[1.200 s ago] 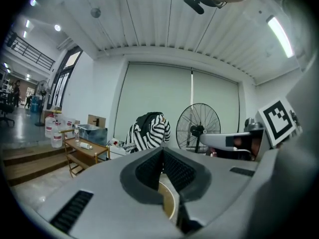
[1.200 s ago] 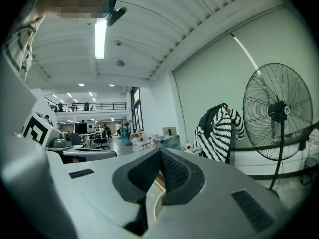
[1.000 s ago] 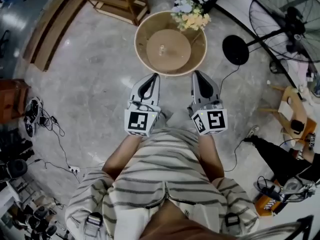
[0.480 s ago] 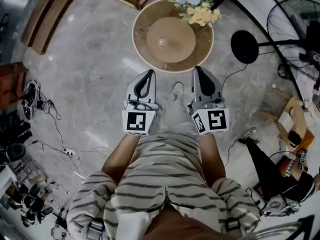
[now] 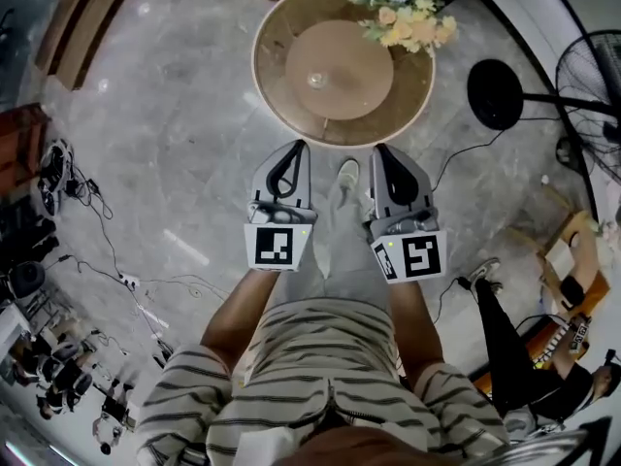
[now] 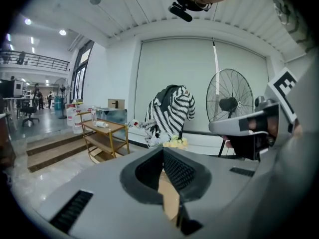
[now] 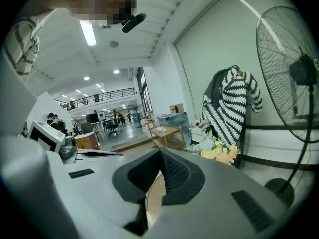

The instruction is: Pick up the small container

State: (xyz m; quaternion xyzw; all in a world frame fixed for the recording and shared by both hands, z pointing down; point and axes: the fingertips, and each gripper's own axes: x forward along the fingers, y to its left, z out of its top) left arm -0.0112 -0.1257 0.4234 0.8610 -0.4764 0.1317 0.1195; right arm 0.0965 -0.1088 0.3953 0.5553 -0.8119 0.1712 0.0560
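The small container (image 5: 316, 80) is a tiny pale object standing at the middle of a round wooden table (image 5: 281, 93), seen only in the head view. My left gripper (image 5: 298, 147) and right gripper (image 5: 381, 149) are held side by side in front of the person's chest, pointing at the table's near rim and short of it. Both pairs of jaws are shut with nothing between them. In the left gripper view the left gripper (image 6: 163, 149) shows closed tips, and the right gripper (image 7: 160, 151) looks the same in its own view. The container is hidden in both gripper views.
A bunch of flowers (image 5: 408, 13) lies at the table's far right edge. A standing fan's black base (image 5: 495, 93) and cable sit right of the table. Cables and gear (image 5: 58, 178) lie on the floor at left. A seated person's leg (image 5: 505, 323) is at right. A wooden shelf (image 6: 105, 133) stands beyond.
The table has come nearer and now looks larger in the head view. Both grippers stay shut and side by side, a little lower in the picture.
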